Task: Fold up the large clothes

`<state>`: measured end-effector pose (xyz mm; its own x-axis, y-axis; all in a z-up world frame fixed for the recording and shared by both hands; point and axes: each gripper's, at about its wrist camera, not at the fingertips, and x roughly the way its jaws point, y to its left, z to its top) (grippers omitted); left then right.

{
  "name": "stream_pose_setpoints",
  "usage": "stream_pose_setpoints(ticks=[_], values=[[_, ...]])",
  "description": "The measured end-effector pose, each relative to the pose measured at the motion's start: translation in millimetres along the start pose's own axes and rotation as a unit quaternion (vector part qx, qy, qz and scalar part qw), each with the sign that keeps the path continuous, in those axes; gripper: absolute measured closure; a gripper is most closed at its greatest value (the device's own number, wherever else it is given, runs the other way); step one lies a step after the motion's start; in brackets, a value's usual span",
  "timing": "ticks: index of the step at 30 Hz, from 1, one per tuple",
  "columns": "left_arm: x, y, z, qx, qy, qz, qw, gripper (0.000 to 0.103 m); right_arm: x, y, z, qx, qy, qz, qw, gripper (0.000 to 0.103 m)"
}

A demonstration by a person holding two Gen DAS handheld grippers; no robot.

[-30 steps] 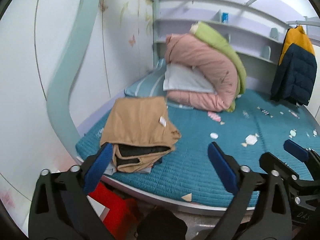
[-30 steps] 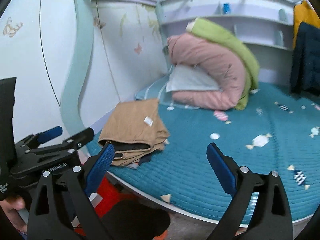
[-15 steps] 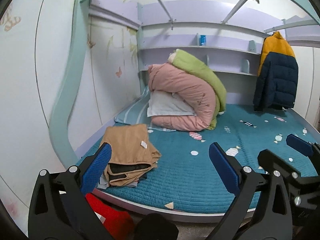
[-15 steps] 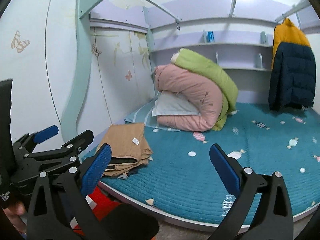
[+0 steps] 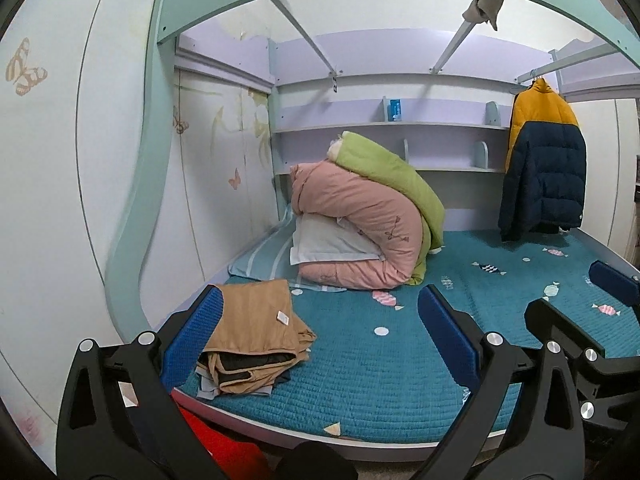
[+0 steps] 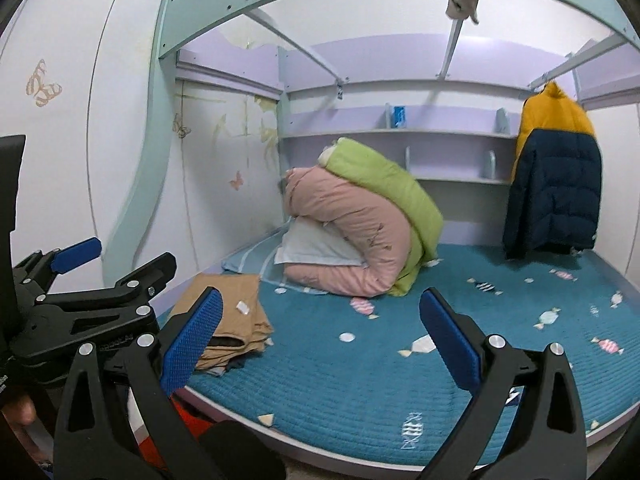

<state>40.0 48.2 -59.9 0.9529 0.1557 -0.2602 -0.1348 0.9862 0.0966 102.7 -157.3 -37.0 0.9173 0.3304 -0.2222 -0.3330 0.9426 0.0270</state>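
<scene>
The left gripper (image 5: 320, 332) has its two blue-padded fingers (image 5: 448, 336) spread wide, with nothing between them and nothing touching either pad. The right gripper (image 6: 320, 332) is set the same way, fingers (image 6: 450, 338) far apart and holding nothing. Both hang in the air off the front edge of the bed (image 5: 360, 436), clear of the bedding. In the right wrist view the left gripper (image 6: 116, 276) shows from the side at the left edge, also splayed open (its upper blue tip stands well above the lower black arm).

Past the fingers, the folded clothes (image 5: 252, 344) lie in a stack at the near left corner of the teal blanket (image 5: 380, 380), a tan garment on top with a small white tag (image 5: 283, 317), darker and pale blue layers showing at the folded edge beneath. The stack is close to the left gripper's left finger in the picture but not touched by it. In the right wrist view the same stack (image 6: 228, 316) sits partly behind that gripper's left finger.

Farther back, a pink quilt (image 5: 360, 232) is rolled over a white pillow (image 5: 328, 244), with a green quilt (image 5: 396, 176) draped on top. A yellow and navy jacket (image 5: 544, 176) hangs at the right, under the shelves (image 5: 392, 126). Something red (image 5: 224, 440) lies on the floor below the bed's edge.
</scene>
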Motion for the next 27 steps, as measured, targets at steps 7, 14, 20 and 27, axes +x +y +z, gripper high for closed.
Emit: stream_pose_setpoints(ticks=[7,14,20,27], values=[[-4,-3,3,-0.002,-0.011,-0.002,0.9999,0.005,-5,-4,1,-0.001,-0.01,-0.01,1.0,0.008],[-5,-5,3,-0.004,-0.012,-0.008,0.9999,0.005,-7,-6,0,-0.002,-0.014,-0.018,1.0,0.008],[-5,-8,4,-0.004,-0.015,-0.013,0.9998,0.005,-9,-9,0,0.002,-0.015,-0.02,1.0,0.008],[-5,-12,3,0.0,-0.015,-0.014,0.9998,0.005,-12,-12,-1,0.005,-0.016,-0.021,1.0,0.008]])
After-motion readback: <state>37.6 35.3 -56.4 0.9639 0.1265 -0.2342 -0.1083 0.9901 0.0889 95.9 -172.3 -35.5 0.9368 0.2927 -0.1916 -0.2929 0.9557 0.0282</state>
